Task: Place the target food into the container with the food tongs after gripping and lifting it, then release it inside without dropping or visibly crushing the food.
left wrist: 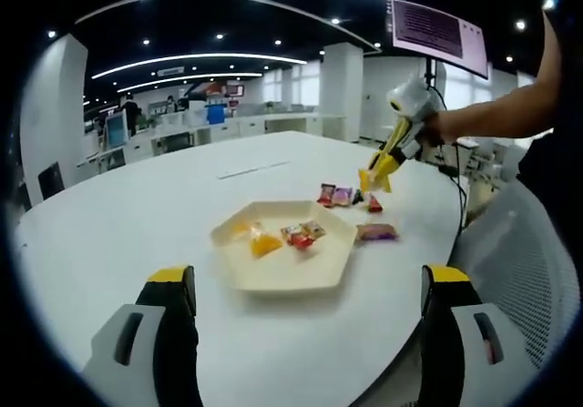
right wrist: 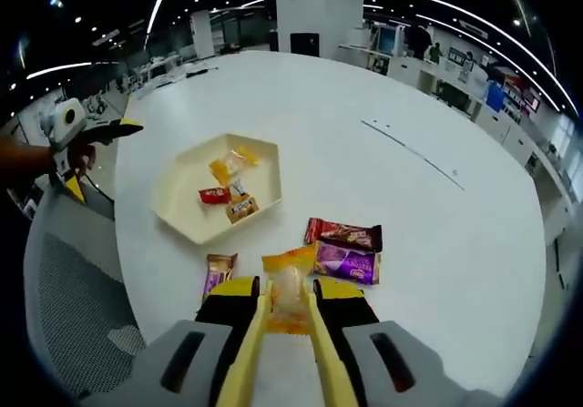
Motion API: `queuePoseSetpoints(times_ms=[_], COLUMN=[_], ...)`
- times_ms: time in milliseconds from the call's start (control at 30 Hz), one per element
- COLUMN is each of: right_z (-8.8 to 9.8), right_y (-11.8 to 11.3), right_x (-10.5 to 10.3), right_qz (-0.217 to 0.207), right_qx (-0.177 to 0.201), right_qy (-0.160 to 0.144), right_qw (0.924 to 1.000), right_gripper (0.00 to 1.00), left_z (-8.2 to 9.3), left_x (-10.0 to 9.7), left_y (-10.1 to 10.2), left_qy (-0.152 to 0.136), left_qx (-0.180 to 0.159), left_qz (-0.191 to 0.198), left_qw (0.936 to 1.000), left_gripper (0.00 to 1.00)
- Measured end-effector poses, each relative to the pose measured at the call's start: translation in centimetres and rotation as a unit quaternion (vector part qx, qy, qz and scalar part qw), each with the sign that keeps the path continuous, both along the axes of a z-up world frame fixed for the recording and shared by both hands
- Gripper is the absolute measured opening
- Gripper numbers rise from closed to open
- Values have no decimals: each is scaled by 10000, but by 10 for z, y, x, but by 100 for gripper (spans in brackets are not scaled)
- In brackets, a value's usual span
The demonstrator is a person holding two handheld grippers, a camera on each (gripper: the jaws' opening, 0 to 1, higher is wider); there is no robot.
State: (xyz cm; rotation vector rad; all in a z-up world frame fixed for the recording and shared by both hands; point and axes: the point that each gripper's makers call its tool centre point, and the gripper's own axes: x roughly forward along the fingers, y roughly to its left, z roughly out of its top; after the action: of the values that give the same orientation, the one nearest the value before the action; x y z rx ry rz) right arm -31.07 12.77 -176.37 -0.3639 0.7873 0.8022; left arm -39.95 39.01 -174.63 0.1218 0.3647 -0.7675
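Print on the snack packets [right wrist: 344, 249] beside the tray [right wrist: 178, 208] is too small to read.

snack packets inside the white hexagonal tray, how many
3 in the white hexagonal tray: a yellow packet at the far side, a small red packet mid-tray, and a brown-orange packet beside it. None looks hidden.

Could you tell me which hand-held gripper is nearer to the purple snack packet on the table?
Right. The right hand-held gripper holds tongs around an orange packet right beside the purple snack packet. The left hand-held gripper hovers at the table edge, beyond the tray.
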Motion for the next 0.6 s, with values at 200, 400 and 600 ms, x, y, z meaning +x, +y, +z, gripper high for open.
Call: queuePoseSetpoints(times_ms=[200,400,600], right_z=[14,17,20], right_y=[-2,-3,-2], right_x=[8,11,15], right_qz=[60,62,104], right_qx=[-54,-77,-115], right_qy=[-85,-103,-135], right_qw=[9999,9999,9998], right_gripper=[23,23,23], left_z=[1,2,1], left_x=[1,0,0], left_y=[1,-1,-1], left_qy=[-25,-20,-16], left_qx=[-28,-16,-17], left_qz=[13,-2,-25], left_qw=[10000,10000,10000], left_gripper=[99,99,99])
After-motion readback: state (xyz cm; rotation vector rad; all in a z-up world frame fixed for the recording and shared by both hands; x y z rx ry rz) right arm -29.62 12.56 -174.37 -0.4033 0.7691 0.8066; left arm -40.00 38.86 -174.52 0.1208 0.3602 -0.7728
